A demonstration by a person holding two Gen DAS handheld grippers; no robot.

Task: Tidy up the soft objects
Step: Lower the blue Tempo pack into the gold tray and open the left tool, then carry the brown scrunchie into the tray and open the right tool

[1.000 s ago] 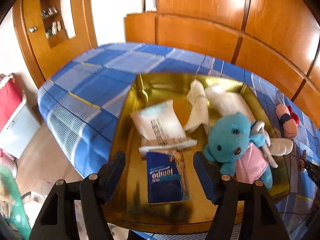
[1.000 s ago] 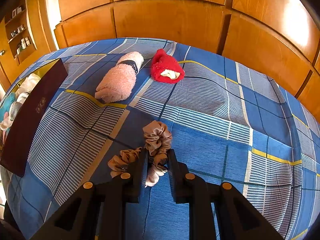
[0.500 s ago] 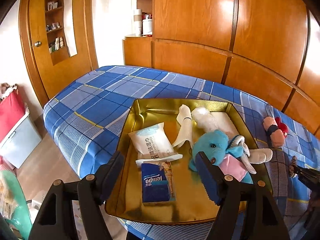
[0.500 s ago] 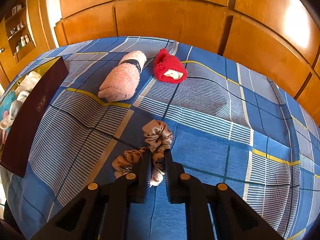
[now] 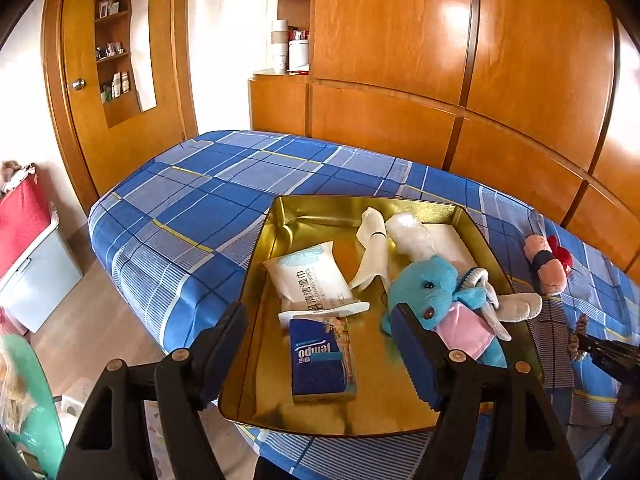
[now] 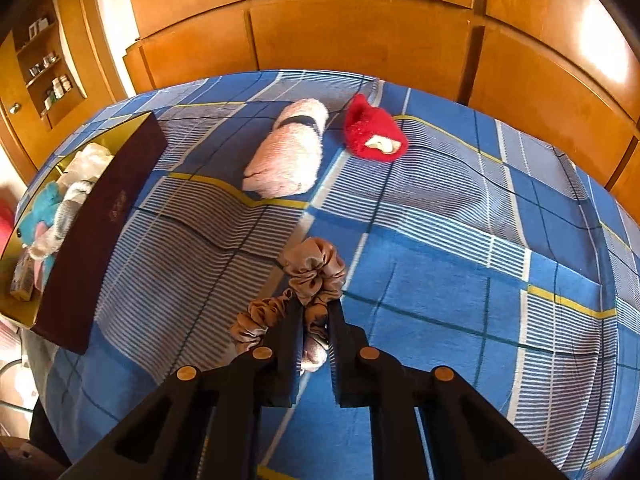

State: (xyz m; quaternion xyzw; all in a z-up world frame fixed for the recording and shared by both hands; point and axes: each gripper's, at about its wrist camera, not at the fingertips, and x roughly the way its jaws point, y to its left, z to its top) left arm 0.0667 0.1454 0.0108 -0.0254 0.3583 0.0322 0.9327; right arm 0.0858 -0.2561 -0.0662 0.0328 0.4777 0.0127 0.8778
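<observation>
A bed (image 5: 192, 196) dressed in a blue plaid cover with yellow lines is filling a bedroom walled in glossy orange-brown wood panels (image 6: 360, 36), with a shelf niche (image 5: 114, 64) set in a door at the left and a red-and-grey storage bin (image 5: 28, 248) standing on the wooden floor beside the bed. A gold metal tray (image 5: 256, 280) is lying on the near corner of the cover; seen from the right wrist, its dark maroon outer wall (image 6: 100, 232) is facing the camera.

The left gripper (image 5: 316, 344) is hovering above the tray's near end with its jaws spread wide and nothing between them. The right gripper (image 6: 314, 320) is clenching a satin scrunchie (image 6: 316, 272) in a champagne tone, its jaws pressed close on the fabric just above the cover; a second, browner scrunchie (image 6: 256, 320) is lying touching the left finger.

Inside the tray one blue plush toy (image 5: 432, 292) in a pink garment is lying beside one white wet-wipes pack (image 5: 308, 280), one blue tissue pack (image 5: 320, 360), one folded white cloth (image 5: 372, 252) and one clear-wrapped white roll (image 5: 412, 236). Out on the cover, well apart from the tray, one rolled pink towel (image 6: 288, 152) with a dark band is resting just beside one red fuzzy sock (image 6: 372, 132).
</observation>
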